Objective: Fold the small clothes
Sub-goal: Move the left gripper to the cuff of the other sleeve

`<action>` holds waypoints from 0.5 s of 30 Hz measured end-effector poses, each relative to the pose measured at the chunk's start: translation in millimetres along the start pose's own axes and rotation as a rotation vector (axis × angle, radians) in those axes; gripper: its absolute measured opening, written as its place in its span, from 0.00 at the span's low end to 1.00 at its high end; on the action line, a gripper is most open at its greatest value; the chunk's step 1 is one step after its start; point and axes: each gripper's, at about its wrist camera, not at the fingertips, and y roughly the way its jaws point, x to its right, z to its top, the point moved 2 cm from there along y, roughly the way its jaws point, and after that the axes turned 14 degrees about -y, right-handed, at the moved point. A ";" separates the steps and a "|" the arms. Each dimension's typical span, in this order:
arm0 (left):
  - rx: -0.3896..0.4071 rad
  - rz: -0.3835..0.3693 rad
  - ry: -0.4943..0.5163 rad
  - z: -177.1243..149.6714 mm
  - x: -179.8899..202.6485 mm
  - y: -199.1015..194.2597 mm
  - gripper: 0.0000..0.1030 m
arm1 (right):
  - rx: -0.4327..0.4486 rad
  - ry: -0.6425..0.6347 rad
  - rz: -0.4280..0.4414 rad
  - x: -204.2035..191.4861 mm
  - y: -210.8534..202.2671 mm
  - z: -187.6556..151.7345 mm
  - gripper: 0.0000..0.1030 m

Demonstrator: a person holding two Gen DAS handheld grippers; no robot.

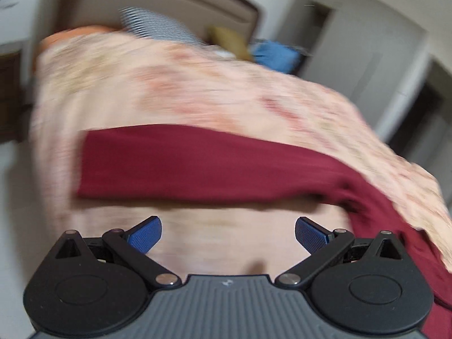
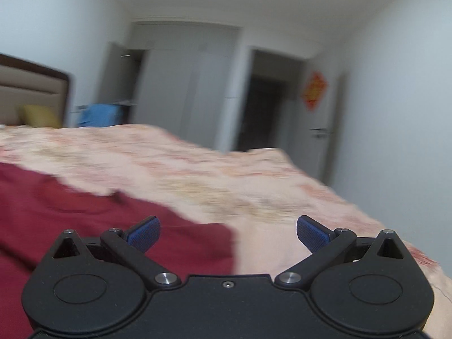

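Note:
A dark red garment (image 1: pixel 197 163) lies spread on the bed's pink floral cover (image 1: pixel 175 84); one long flap or sleeve runs across the left wrist view and the cloth continues down the right side. My left gripper (image 1: pixel 228 236) is open, held above bare bedcover just short of the red cloth, nothing between its blue pads (image 1: pixel 145 234). In the right wrist view the same red garment (image 2: pixel 84 217) fills the lower left. My right gripper (image 2: pixel 228 236) is open over the garment's right edge, its left pad (image 2: pixel 144 234) above red cloth, its right one above bedcover. Both views are motion-blurred.
A padded headboard (image 1: pixel 175 8) stands at the far end with a striped pillow (image 1: pixel 158 25), a yellow cushion (image 1: pixel 228 42) and something blue (image 1: pixel 275 56) beside it. The bed's corner (image 2: pixel 271 155) faces a grey wardrobe (image 2: pixel 192 84), a dark doorway (image 2: pixel 265 113) and a door with a red ornament (image 2: pixel 314 90).

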 end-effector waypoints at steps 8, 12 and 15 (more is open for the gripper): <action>0.027 0.047 -0.325 30.5 -68.0 18.0 1.00 | 0.000 -0.097 0.238 -71.1 -47.8 -2.0 1.00; 0.026 0.028 -0.509 36.5 -85.7 30.3 0.91 | -0.018 -0.240 0.171 -104.7 -57.5 -6.1 1.00; 0.079 0.039 -0.531 39.1 -87.0 29.5 0.73 | -0.029 -0.268 0.186 -111.3 -55.8 -7.7 1.00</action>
